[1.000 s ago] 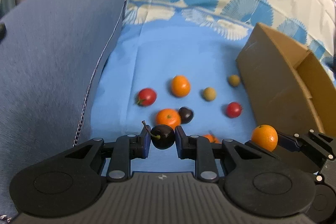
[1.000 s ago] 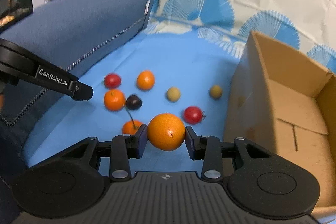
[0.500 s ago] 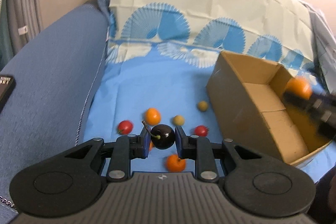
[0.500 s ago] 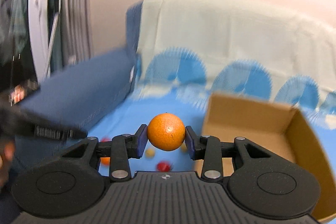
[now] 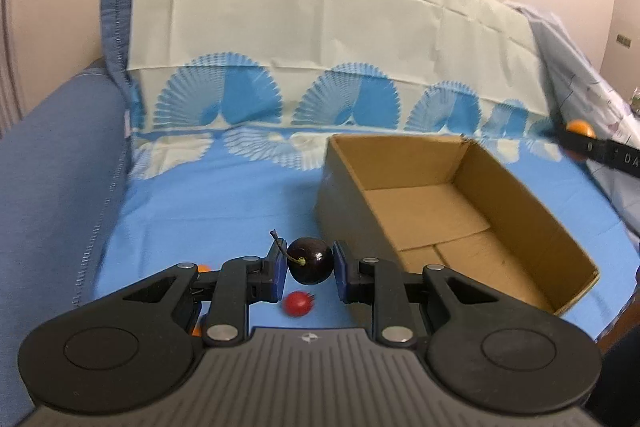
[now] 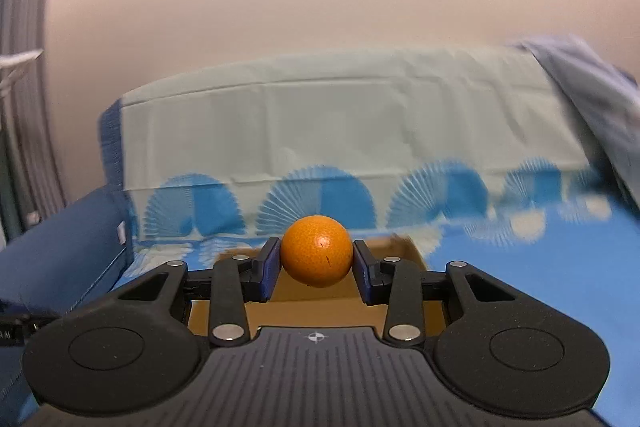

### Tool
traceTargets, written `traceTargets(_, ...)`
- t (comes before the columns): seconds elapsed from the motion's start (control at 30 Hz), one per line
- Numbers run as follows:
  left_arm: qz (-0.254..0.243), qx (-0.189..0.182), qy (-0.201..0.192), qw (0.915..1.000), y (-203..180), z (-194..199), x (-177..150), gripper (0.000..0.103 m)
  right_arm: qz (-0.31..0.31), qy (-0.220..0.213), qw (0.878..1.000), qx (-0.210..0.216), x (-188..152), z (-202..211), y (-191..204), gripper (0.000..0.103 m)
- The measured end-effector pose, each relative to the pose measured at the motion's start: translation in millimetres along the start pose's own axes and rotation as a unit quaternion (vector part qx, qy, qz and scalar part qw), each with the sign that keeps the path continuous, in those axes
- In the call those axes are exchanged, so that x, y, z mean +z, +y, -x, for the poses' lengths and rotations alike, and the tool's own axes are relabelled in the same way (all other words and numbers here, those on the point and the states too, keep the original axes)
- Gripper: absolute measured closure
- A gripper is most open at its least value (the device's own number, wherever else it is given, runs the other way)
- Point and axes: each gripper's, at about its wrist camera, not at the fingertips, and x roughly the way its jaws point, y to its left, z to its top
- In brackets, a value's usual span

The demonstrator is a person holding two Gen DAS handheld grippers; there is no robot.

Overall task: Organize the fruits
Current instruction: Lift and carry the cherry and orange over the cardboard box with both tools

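Left wrist view runs from a blue sofa arm [image 5: 52, 163] across the blue patterned sheet [image 5: 208, 203] to the left gripper [image 5: 310, 267], jaws narrow and clamped on a dark cherry [image 5: 311, 260] held above the sheet. Just below lies a red fruit [image 5: 298, 303]. Right of that sits the open cardboard box [image 5: 472, 163], bare inside. Right wrist view shows the right gripper [image 6: 316, 263] pinching an orange [image 6: 317, 251] over the box [image 6: 406, 247].

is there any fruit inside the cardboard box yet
No, the open brown cardboard box shows only its bare flaps inside in the left wrist view.
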Motion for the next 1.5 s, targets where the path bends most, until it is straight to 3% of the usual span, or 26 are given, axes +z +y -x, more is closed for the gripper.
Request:
traceTargets(0.4, -0.019, -0.05, -0.007, 0.9986, -36.5, -34.4, -8.0, 0.076, 0.016, 0.036, 0.997, -0.06, -15.0, -18.2, -33.7, 0.063)
traceTargets(0.8, -0.048, -0.086, -0.07, 0.9927, -70.6, -34.6, -12.5, 0.076, 0.042, 0.035, 0.996, -0.07, -17.4, -14.8, -30.3, 0.063)
traceTargets(1.03, -0.053, -0.1, -0.06, 0.9917, -79.5, -41.6, -17.1, 0.076, 0.083, 0.04, 0.993, -0.077, -22.2, -21.1, -19.4, 0.063)
traceTargets(1.5, -0.085, -0.116, -0.055, 0.9881, -95.9, -46.6, -26.1, 0.076, 0.069, 0.045, 0.993, -0.079, -21.1, -29.2, -16.7, 0.063)
